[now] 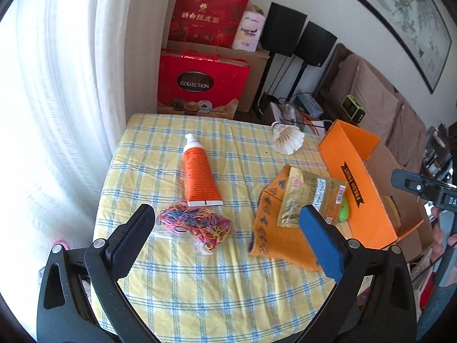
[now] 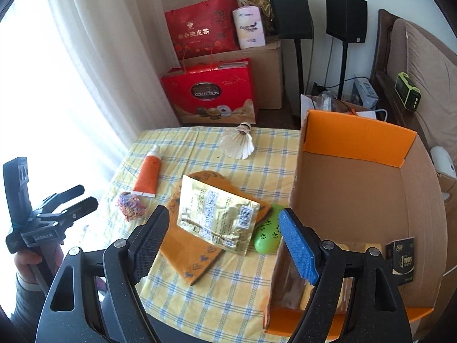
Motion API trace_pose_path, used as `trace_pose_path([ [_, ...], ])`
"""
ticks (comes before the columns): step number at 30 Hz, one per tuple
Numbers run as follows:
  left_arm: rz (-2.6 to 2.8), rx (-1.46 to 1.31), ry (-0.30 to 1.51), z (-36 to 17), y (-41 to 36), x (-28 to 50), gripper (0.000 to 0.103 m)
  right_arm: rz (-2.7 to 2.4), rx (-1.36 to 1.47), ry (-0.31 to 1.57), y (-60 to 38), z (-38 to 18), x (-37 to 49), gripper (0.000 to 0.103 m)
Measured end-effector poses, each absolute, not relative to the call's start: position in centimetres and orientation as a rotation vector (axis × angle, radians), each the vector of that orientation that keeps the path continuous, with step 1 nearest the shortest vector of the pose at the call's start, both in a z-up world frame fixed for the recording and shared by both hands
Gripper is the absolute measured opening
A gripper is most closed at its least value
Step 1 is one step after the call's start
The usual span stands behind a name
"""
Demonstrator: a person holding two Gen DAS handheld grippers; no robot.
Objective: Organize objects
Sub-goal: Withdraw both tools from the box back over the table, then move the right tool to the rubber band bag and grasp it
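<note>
Left wrist view looks down on a table with a yellow-and-blue checked cloth [image 1: 200, 285], where the loose things lie spread out, apparently waiting to be sorted: an orange tube [image 1: 200, 175] at the far left, a bag of coloured rubber bands [image 1: 197, 224] just near of its crimped end, a shuttlecock [image 1: 287, 140] at the far edge, and to the right an orange cloth [image 1: 274, 228] with a gold foil packet [image 1: 310, 197] lying on top of it. A green paw-print case [image 2: 267, 233] sits touching the packet's right corner, just beside the open orange cardboard box [image 2: 357, 140], which already holds a dark carton [image 2: 402, 257] and looks like the collecting place. The left gripper [image 1: 228, 237] hangs over the rubber bands with jaws apart and nothing between them; the right gripper [image 2: 224, 243] hovers over the packet, likewise wide and empty. Judging by that, each is lined up for a first pick.
</note>
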State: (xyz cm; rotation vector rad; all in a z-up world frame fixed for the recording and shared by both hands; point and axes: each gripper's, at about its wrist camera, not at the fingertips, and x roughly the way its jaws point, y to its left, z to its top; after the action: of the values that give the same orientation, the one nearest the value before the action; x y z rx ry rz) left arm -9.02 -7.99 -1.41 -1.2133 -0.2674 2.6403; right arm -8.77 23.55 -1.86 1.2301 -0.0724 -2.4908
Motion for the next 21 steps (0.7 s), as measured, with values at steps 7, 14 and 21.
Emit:
trace_pose_path([
  [7, 2.673, -1.269, -0.324, -2.8, -10.8, -9.8, 0.101, -2.444, 1.243, -0.084, 21.1, -2.8, -10.2, 0.081],
  [14, 2.66, -1.363, -0.416, -5.8, -12.8, -10.8, 0.101, -2.419, 1.252, -0.048, 17.5, -3.6, -11.7, 0.08],
  [21, 2.651, -1.378, -0.456, -6.8, -14.0, -11.6, 0.101, -2.38, 1.257, -0.011, 12.9, -4.1, -13.9, 0.08],
])
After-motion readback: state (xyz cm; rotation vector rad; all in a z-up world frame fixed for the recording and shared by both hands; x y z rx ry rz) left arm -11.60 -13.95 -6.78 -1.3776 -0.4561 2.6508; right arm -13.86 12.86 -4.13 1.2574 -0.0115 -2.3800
